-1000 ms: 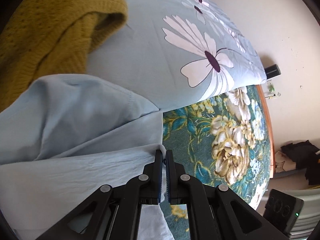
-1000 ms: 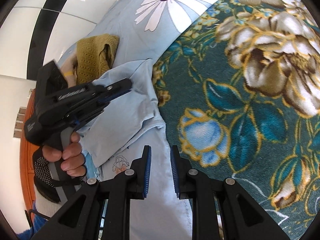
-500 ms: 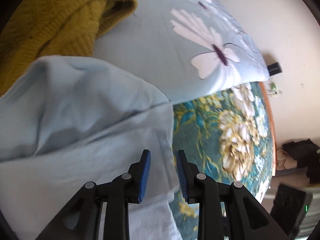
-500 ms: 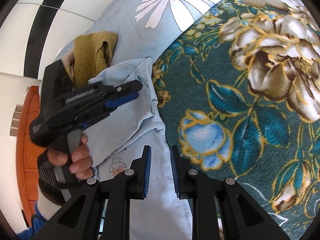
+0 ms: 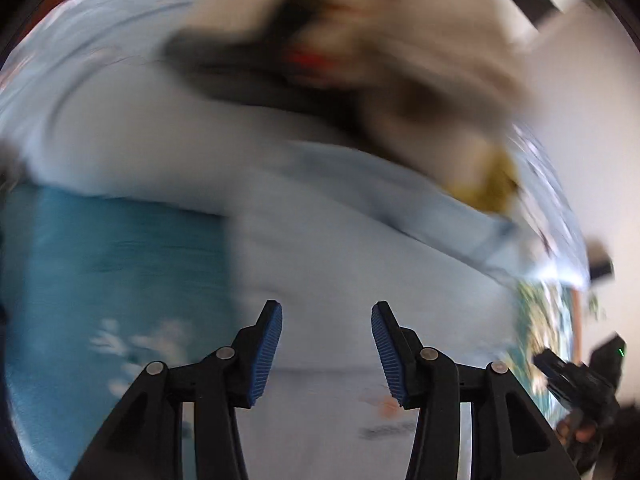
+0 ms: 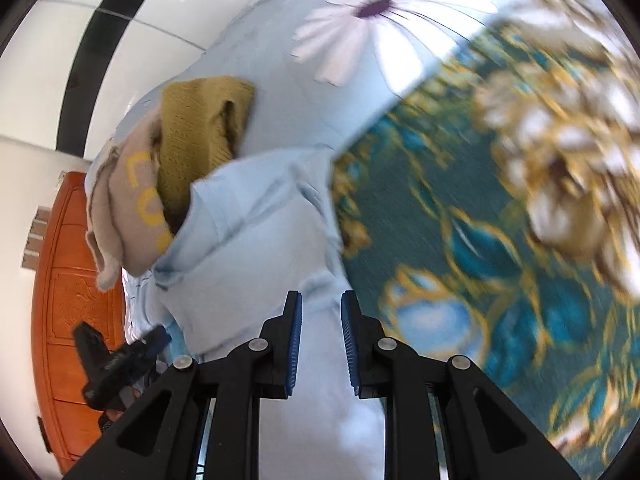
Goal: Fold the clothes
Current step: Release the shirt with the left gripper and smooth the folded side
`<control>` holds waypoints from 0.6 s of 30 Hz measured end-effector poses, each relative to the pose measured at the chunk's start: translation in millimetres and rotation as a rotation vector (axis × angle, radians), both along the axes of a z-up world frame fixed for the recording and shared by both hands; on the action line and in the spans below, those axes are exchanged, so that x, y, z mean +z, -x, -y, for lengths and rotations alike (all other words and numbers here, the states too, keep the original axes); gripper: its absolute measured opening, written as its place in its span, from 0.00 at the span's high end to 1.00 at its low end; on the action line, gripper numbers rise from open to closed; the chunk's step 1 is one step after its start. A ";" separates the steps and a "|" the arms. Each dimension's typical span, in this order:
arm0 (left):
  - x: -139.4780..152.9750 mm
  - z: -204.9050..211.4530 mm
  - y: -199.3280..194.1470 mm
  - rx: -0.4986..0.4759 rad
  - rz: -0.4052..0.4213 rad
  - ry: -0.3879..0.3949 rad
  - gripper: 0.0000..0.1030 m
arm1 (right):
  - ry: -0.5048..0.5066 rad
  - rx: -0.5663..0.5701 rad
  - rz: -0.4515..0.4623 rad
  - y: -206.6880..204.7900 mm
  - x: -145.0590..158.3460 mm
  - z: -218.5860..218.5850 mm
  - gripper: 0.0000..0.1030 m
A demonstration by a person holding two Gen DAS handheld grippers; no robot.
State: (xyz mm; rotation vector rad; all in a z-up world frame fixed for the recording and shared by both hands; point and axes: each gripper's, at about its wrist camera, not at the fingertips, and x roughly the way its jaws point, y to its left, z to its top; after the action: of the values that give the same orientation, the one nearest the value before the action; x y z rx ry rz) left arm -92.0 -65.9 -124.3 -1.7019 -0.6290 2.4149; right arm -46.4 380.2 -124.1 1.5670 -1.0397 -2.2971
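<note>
A light blue garment (image 6: 256, 232) lies on the bed, partly folded, with its right edge along the teal floral bedspread (image 6: 500, 240). My right gripper (image 6: 320, 320) is open and empty, just above the garment's lower part. My left gripper (image 5: 326, 332) is open wide and empty over the same garment (image 5: 340, 248); its view is heavily blurred. The left gripper also shows in the right wrist view (image 6: 120, 360), low at the left beside the garment. The right gripper shows in the left wrist view (image 5: 576, 380) at the far right.
A mustard knitted sweater (image 6: 200, 132) and a beige garment with yellow letters (image 6: 128, 208) lie piled behind the blue garment. A pale blue quilt with white daisies (image 6: 380, 28) covers the far bed. An orange wooden door (image 6: 76, 292) stands at the left.
My left gripper let go of the garment's edge, opened wide and swung fast away to the left. My right gripper stayed open and shifted a little over the garment.
</note>
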 end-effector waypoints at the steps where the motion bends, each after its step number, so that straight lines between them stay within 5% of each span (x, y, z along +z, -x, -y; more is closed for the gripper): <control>1: -5.6 11.2 3.7 0.032 0.010 0.005 0.51 | -0.006 0.010 -0.008 8.8 0.4 4.8 0.80; 11: -51.0 14.6 32.2 0.049 0.081 0.066 0.51 | -0.037 0.097 0.018 49.6 -21.9 40.8 0.80; 18: -36.2 19.2 25.2 0.026 0.080 -0.018 0.51 | 0.024 0.037 0.074 41.1 -34.5 26.4 0.80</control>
State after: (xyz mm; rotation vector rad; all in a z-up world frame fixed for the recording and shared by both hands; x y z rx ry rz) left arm -117.2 -85.1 -160.6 -1.8016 -0.6850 2.3610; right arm -87.5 353.7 -158.6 1.6591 -1.0428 -2.2098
